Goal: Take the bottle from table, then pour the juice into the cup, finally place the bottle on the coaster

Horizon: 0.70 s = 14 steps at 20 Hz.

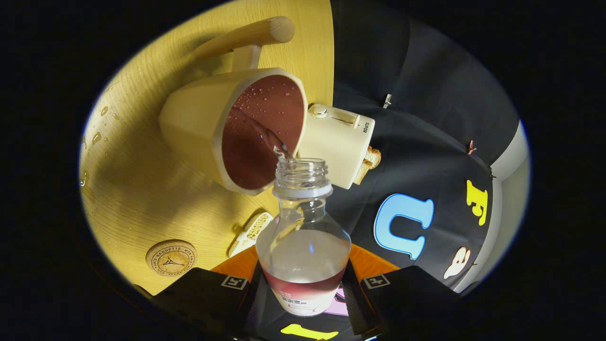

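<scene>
We are mid-pour — claw [303, 284] clamped on the bottle [303, 251], tipped so liquid streams from its mouth into the cup [227, 128] just ahead. Next we judge: right the bottle, carry it to the coaster [171, 257] on the table [128, 189].

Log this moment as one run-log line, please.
phase: pouring | gripper: shut on bottle | bottle: tilted, uncapped, mouth at cup rim | cup: receiving stream | coaster: bare, on table

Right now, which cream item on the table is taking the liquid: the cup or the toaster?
The cup, the one with the wooden handle: the stream from the bottle held between the gripper fingers lands inside it. The toaster stands beside it.
</scene>
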Motion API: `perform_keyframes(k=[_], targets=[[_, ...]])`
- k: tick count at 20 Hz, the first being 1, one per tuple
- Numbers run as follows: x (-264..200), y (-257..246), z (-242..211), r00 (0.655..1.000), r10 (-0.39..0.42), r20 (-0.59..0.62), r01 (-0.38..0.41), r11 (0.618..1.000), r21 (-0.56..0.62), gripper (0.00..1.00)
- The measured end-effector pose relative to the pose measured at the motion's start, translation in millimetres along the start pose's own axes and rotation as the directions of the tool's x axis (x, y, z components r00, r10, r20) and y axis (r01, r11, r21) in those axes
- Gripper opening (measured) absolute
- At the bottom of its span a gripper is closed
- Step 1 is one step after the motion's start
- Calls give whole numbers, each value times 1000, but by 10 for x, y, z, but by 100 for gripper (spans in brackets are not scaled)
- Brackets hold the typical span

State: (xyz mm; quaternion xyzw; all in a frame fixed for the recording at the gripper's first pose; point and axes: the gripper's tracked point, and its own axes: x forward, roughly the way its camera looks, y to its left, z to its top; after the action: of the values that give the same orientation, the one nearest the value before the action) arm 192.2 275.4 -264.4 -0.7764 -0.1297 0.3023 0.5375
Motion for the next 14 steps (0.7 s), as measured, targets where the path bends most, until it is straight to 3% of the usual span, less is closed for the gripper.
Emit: perform_keyframes(k=[14], targets=[[14, -178, 70, 997, -46, 59, 55, 987, -149, 73]])
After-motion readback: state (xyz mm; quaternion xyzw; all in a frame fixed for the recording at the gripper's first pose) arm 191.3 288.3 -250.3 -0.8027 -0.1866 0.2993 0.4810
